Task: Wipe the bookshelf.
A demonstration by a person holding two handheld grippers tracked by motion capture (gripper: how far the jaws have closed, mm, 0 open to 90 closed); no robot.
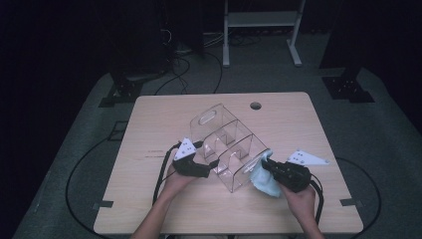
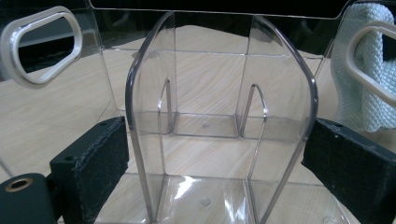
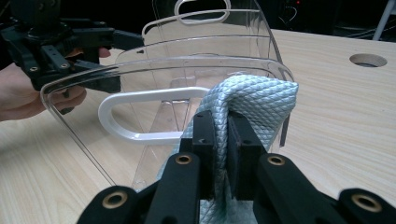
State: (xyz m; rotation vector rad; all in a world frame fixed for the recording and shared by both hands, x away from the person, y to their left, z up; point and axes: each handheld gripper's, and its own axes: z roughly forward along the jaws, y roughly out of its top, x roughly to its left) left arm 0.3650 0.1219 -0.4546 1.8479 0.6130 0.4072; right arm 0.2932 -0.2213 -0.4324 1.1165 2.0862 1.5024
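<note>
One cloth [image 3: 254,100] against clear organizer [image 1: 226,144]

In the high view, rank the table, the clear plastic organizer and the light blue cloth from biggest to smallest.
1. table
2. clear plastic organizer
3. light blue cloth, partly hidden by the right gripper, yet clearly smallest.

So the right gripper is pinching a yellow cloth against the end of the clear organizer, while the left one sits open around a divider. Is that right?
Not quite: the cloth is pale blue, not yellow, as the right gripper view shows. The rest holds: the right gripper pinches it at the end of the clear organizer, and the left gripper sits open around a divider.
</note>
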